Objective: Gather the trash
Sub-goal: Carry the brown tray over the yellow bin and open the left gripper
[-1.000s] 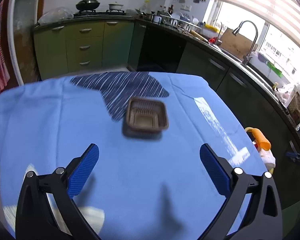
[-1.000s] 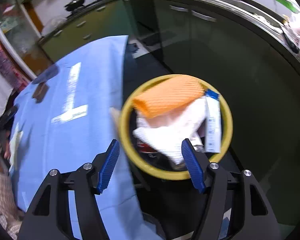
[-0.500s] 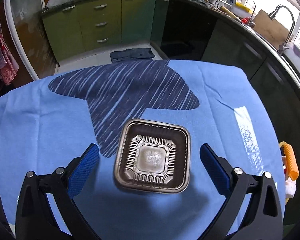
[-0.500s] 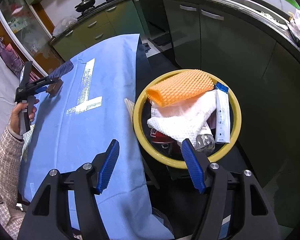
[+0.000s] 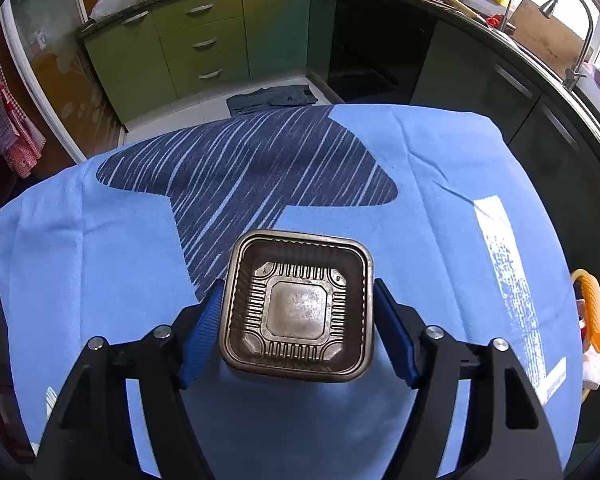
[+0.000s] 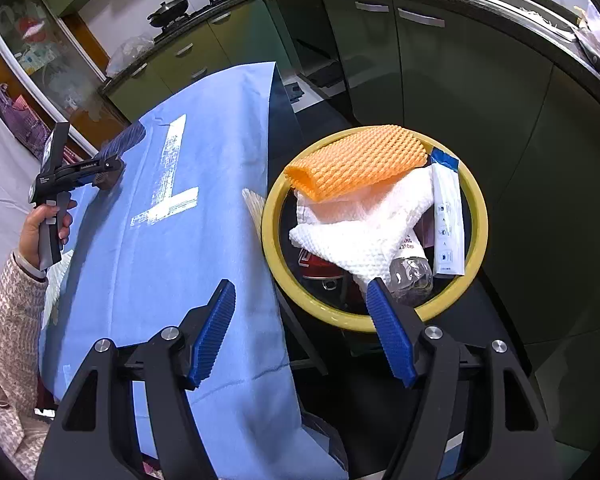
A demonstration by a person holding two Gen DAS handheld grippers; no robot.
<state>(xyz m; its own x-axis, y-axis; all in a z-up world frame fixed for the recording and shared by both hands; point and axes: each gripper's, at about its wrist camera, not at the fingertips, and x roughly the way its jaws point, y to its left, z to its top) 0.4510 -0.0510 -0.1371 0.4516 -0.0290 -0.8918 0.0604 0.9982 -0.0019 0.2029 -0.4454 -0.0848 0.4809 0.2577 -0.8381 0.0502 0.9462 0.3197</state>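
Left gripper (image 5: 298, 330): jaws closed against both sides of a brown plastic tray (image 5: 297, 307), blue pads touching its left and right walls. The tray sits between the jaws, open side up, over the blue cloth (image 5: 432, 200); whether it rests on the cloth or is lifted cannot be told. A dark striped patch (image 5: 252, 172) lies on the cloth ahead of the jaws.

Right gripper (image 6: 304, 328): jaws spread apart, holding nothing. Ahead and right of the jaws stands a yellow-rimmed bin (image 6: 478, 236), beside the cloth's edge. In it: orange foam netting (image 6: 356, 162) on top, white netting (image 6: 360, 226) beneath, a white packet (image 6: 448, 224) at the right, a clear bottle (image 6: 410, 274) just past the right jaw's tip.
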